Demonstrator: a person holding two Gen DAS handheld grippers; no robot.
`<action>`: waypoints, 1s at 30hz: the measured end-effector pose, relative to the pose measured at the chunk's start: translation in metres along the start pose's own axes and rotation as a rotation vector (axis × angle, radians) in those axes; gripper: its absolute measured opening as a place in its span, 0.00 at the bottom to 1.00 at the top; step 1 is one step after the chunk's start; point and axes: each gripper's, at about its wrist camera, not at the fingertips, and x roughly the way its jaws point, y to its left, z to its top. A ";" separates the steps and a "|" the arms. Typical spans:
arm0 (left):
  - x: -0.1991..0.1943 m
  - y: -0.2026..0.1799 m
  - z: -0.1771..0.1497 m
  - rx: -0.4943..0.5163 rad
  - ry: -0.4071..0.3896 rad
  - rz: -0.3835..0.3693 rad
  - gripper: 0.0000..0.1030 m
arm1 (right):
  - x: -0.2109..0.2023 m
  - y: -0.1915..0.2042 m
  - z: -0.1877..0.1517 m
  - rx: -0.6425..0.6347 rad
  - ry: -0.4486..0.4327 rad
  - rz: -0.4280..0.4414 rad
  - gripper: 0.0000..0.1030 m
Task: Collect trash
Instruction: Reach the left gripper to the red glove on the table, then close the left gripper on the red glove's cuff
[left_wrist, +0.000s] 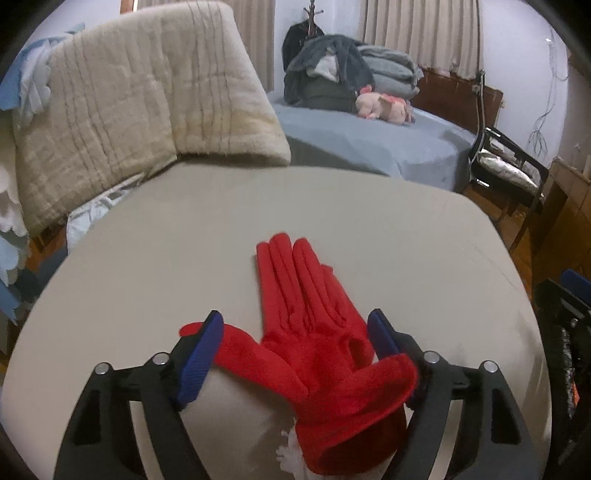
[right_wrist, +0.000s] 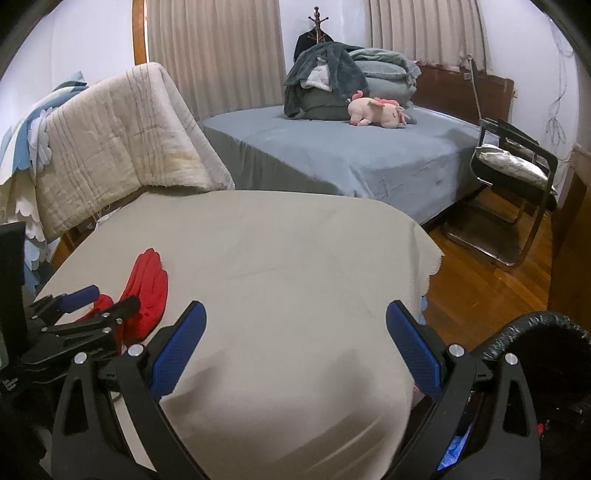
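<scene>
A pair of red gloves (left_wrist: 314, 325) lies on the beige-covered table (left_wrist: 184, 258), fingers pointing away. My left gripper (left_wrist: 297, 328) is open, its blue pads on either side of the gloves' palm and cuffs. A bit of white paper (left_wrist: 290, 452) shows under the cuffs at the near edge. In the right wrist view the gloves (right_wrist: 146, 291) and the left gripper (right_wrist: 98, 301) are at the left. My right gripper (right_wrist: 295, 325) is open and empty above the table's near right part (right_wrist: 277, 258). A black trash bag rim (right_wrist: 539, 325) sits at the lower right.
A quilt-draped chair back (left_wrist: 129, 110) stands behind the table at left. A bed with a blue sheet (right_wrist: 351, 155), piled blankets and a pink plush toy (right_wrist: 376, 112) is beyond. A black metal chair (right_wrist: 513, 184) stands on the wood floor at right.
</scene>
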 end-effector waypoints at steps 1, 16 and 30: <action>0.002 -0.001 -0.001 -0.002 0.010 -0.001 0.74 | 0.001 0.001 -0.001 -0.003 0.002 0.001 0.93; 0.011 0.007 0.003 -0.012 0.068 -0.117 0.10 | 0.009 0.018 -0.001 -0.032 0.012 0.014 0.93; -0.049 0.034 0.015 -0.048 -0.061 -0.112 0.10 | -0.005 0.039 0.002 -0.038 -0.026 0.055 0.93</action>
